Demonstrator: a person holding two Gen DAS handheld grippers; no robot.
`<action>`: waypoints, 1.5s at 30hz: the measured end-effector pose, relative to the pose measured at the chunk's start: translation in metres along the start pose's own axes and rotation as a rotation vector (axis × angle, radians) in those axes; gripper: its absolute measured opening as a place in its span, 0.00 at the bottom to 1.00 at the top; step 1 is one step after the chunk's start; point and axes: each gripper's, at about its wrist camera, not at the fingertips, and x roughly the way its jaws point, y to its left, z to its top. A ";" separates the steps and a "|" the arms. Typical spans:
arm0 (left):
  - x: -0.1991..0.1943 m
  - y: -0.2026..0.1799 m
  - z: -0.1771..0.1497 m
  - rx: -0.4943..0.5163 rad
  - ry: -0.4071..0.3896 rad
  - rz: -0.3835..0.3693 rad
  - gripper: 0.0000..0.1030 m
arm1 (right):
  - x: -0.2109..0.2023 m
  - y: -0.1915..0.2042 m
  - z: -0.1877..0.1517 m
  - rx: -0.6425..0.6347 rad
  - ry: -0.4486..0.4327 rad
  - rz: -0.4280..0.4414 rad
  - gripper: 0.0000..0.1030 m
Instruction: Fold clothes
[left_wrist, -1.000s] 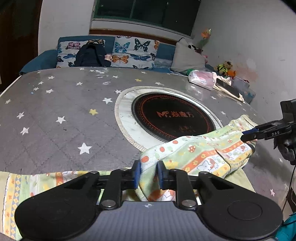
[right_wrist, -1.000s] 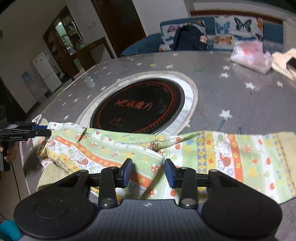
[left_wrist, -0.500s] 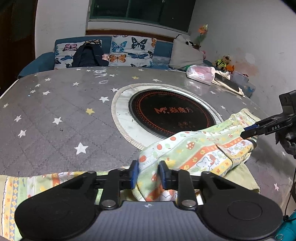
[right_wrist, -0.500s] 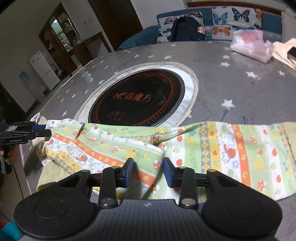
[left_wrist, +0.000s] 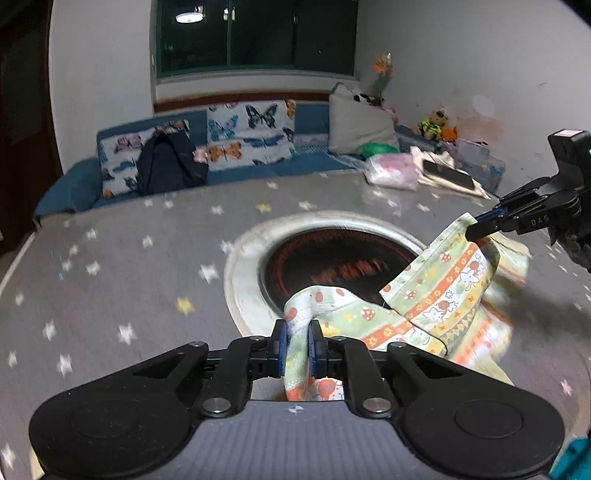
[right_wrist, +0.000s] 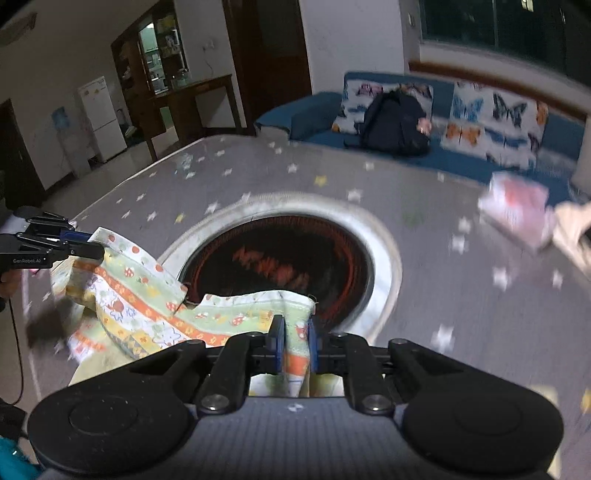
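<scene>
A green, orange and white printed garment (left_wrist: 436, 295) hangs lifted above the grey star-patterned table (left_wrist: 110, 266). My left gripper (left_wrist: 295, 345) is shut on one edge of it. My right gripper (right_wrist: 293, 341) is shut on another edge of the garment (right_wrist: 140, 306). In the left wrist view the right gripper (left_wrist: 480, 227) pinches the cloth at the far right. In the right wrist view the left gripper (right_wrist: 92, 249) pinches it at the far left. The cloth sags between them.
A round black cooktop with a white rim (left_wrist: 332, 258) is set in the table's middle. A pink tissue pack (left_wrist: 391, 171) and a phone (left_wrist: 447, 173) lie at the far right. A blue sofa with butterfly cushions and a dark backpack (left_wrist: 166, 162) stands behind.
The right gripper has shut on the cloth. Both grippers have risen and lifted the garment off the table; its flat spread part is gone from the near edge.
</scene>
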 end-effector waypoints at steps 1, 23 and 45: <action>0.004 0.002 0.007 0.005 -0.007 0.011 0.12 | 0.003 -0.001 0.008 -0.012 -0.006 -0.010 0.11; 0.186 0.062 0.068 -0.063 0.025 0.327 0.20 | 0.144 -0.063 0.058 0.002 -0.006 -0.333 0.27; 0.143 0.040 0.046 -0.096 0.058 0.218 0.34 | 0.197 0.003 0.074 -0.024 0.039 -0.090 0.35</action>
